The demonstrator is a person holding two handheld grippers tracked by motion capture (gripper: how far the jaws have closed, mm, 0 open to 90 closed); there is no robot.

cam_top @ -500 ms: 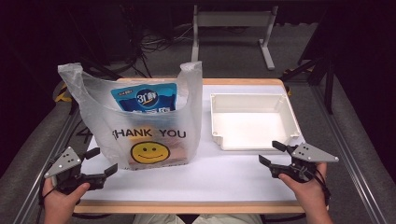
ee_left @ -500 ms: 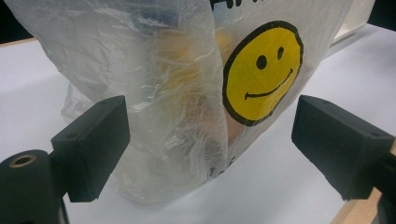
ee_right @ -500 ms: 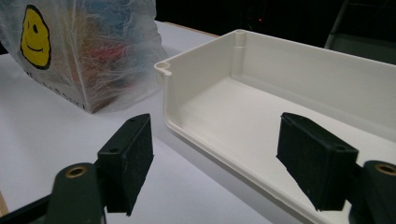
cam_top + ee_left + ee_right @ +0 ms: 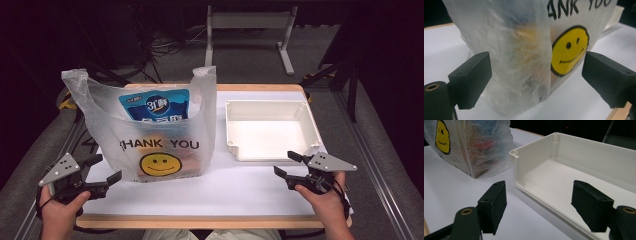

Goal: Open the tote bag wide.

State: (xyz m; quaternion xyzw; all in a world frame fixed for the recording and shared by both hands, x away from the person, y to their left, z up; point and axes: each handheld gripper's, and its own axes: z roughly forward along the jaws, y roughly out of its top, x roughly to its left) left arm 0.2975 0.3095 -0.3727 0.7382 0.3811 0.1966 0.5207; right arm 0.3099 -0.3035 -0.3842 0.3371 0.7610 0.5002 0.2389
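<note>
Bag [image 4: 150, 130]: I see it upright, left on the surface [image 4: 240, 190], soft, crinkly, slippery film.
Left hand-held gripper [image 4: 107, 170]: jaws apart, flanking its near corner.
Right hand-held gripper [image 4: 287, 164]: jaws apart, empty, near the tray [image 4: 270, 131].
Hold: I'd pinch a handle loop.

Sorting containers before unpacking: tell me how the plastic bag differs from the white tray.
The plastic bag is thin, translucent and printed with a smiley; the white tray is rigid, opaque and plain. The bag stands upright, packed with goods; the tray lies flat and empty. Both sit on the table.
</note>
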